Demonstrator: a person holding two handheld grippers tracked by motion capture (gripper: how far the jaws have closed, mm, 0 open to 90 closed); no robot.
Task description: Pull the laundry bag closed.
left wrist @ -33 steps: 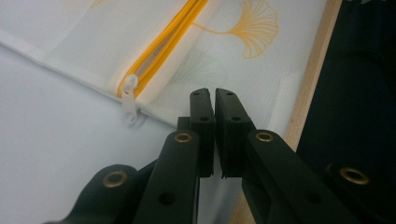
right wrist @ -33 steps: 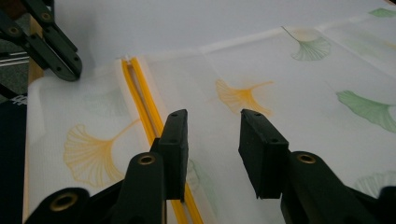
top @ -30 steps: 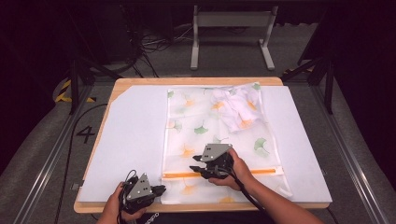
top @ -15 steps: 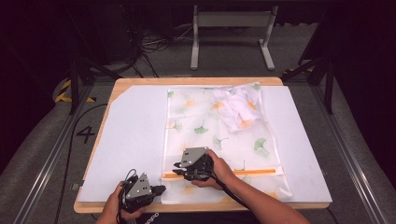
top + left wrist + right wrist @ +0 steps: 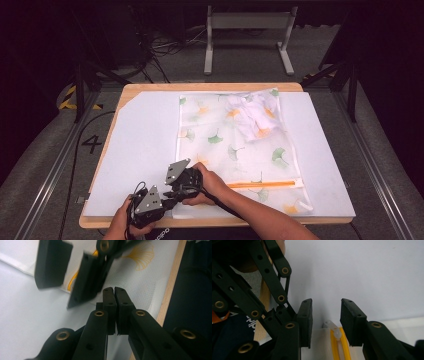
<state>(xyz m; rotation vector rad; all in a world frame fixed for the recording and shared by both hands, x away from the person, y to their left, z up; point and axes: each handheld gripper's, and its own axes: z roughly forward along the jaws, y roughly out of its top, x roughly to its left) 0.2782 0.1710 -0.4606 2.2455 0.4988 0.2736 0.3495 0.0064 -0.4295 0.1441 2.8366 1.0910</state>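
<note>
White sheeting covers the surface [image 5: 140, 150]; the leaf-print mesh bag [image 5: 235, 145] lies across its middle. Right gripper [image 5: 326, 315] gapes beside the zipper pull [image 5: 331, 326], left gripper [image 5: 115, 302] pinched empty. Closing off-centre could miss it.

Left tool [image 5: 150, 204], held low at the near edge in the left hand [image 5: 122, 222], has jaws pressed together, while the right tool [image 5: 184, 181], gripped by the right hand [image 5: 212, 185] just beside it, has jaws parted.
</note>
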